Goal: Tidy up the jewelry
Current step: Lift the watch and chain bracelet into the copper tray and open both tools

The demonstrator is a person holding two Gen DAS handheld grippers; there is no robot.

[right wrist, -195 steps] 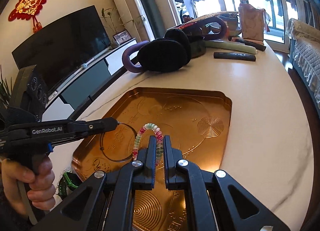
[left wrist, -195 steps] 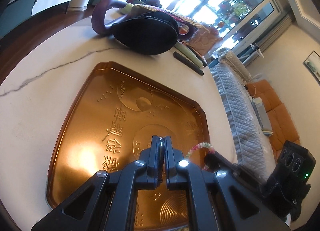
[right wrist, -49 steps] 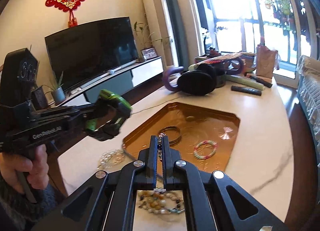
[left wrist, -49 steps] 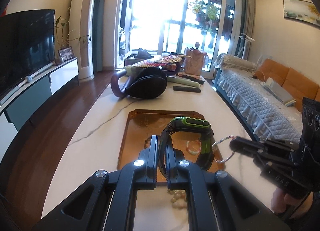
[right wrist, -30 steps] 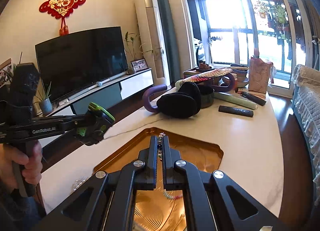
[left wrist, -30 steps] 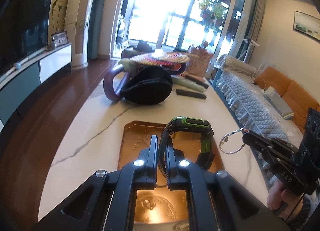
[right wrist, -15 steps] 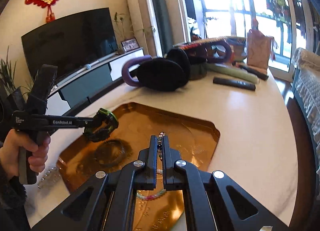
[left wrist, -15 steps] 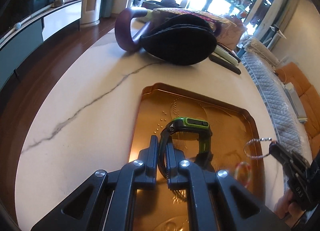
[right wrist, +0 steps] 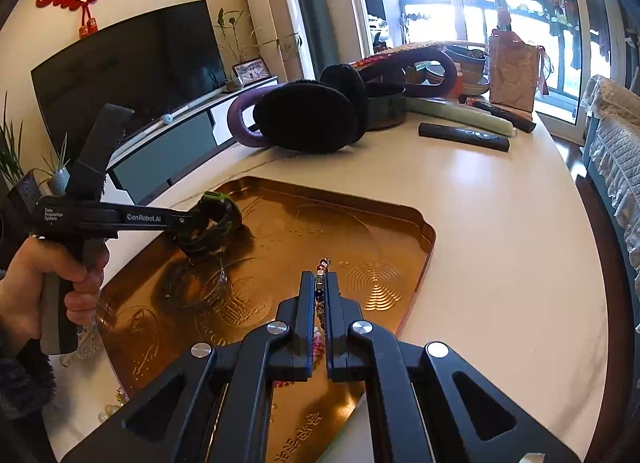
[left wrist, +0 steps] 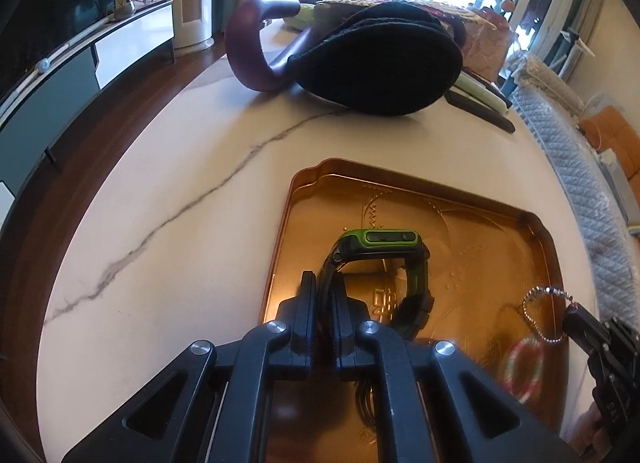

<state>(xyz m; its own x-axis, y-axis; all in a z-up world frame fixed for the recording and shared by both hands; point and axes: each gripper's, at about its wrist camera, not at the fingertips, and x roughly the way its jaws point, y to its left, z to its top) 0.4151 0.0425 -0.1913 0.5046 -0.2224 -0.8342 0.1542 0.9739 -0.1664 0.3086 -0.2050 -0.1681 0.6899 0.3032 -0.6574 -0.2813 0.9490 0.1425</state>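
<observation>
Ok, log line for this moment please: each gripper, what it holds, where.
left gripper: shut on green watch, over gold tray | right gripper: shut on beaded chain, over tray | colourful bead bracelet: in tray

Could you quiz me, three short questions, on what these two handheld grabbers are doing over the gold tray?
1. True or false: the left gripper is shut on the green watch.
2. What does the right gripper hold: (a) remote, (b) beaded chain bracelet, (c) nothing?
3. Fill in: the colourful bead bracelet lies in the ___.

Key: 1 true. 2 b. 3 gold tray.
</observation>
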